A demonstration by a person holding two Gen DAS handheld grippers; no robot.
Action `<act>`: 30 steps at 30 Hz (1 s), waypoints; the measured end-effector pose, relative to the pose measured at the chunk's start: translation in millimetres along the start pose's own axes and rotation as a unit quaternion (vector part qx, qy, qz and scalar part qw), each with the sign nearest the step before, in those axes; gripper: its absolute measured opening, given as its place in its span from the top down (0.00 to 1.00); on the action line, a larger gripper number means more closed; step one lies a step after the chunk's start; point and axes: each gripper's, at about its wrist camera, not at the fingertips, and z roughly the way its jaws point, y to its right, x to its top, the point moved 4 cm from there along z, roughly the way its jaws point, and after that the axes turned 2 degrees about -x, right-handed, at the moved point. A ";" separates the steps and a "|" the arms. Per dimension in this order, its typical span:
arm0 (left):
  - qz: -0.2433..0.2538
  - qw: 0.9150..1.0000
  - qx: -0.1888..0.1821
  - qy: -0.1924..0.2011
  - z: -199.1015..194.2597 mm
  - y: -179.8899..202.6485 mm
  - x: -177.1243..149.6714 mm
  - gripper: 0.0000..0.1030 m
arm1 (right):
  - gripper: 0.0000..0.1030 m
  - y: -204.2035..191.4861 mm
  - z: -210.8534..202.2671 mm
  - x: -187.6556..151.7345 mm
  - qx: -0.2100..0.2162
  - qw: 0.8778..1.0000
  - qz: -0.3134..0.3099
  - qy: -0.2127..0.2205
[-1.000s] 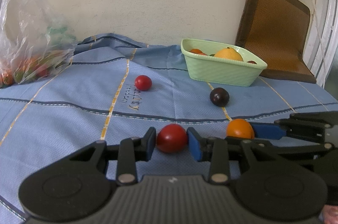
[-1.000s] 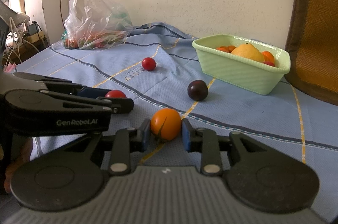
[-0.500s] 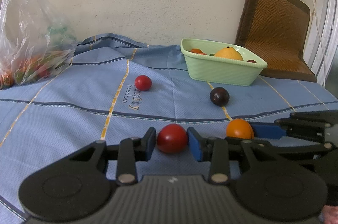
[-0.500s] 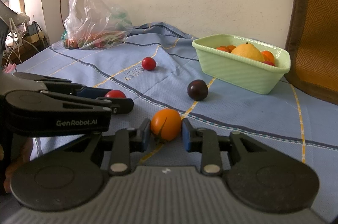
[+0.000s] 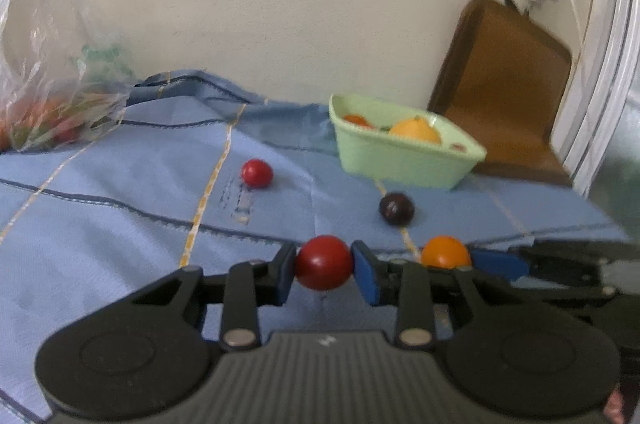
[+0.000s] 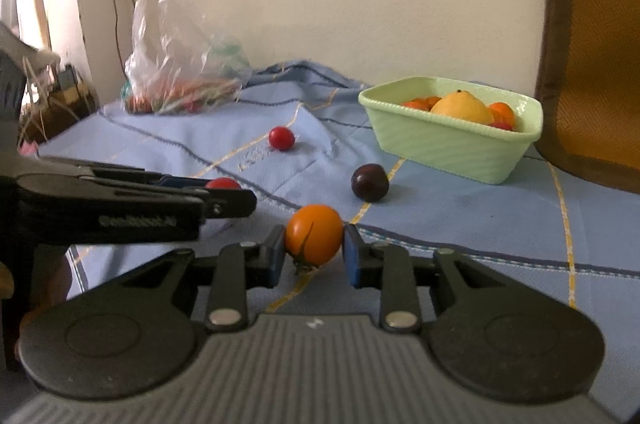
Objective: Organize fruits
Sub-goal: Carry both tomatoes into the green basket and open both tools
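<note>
I'm over a blue cloth (image 5: 120, 224) with yellow stripes; lying on it are a small red fruit (image 5: 257, 173), a dark plum (image 5: 396, 209), a green basket (image 6: 448, 144) and a plastic bag (image 6: 176, 76).

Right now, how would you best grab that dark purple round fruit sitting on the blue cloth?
Grip the dark purple round fruit across its widest middle, coming from the near side, fingers either side. It is a smooth ball lying free on the blue cloth, with the pale green tub just behind blocking the far side.
</note>
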 end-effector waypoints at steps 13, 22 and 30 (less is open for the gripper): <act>-0.006 0.998 -0.055 0.014 45.6 17.7 77.0 0.70 | 0.68 67.2 4.0 53.7 -0.056 0.995 0.018 0.084; -0.008 0.996 -0.084 -0.015 131.6 46.8 127.2 0.69 | 0.67 124.0 43.8 73.6 -0.098 0.990 0.057 0.086; -0.024 0.995 -0.085 -0.036 166.2 48.2 127.9 0.51 | 0.38 141.5 53.4 71.1 -0.098 0.987 0.081 0.096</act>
